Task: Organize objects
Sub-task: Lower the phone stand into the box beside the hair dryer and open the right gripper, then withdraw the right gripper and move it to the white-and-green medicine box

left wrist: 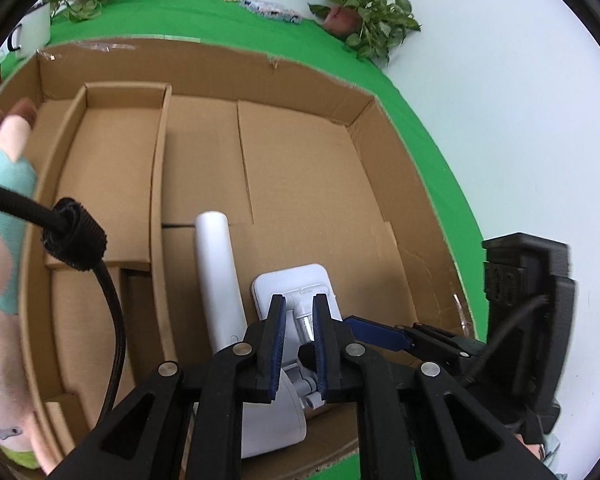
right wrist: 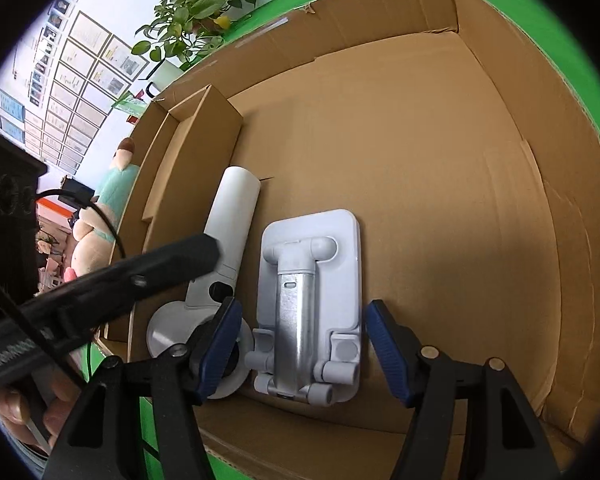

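Two white gadgets (right wrist: 312,304) (right wrist: 228,232) in box (right wrist: 440,140)

Legible text is limited to one item. The left claw (right wrist: 204,254) body carries pale lettering reading partly "GenRobot"; the end is cut off. The framed sheets (right wrist: 80,92) on the wall carry print too small to read.
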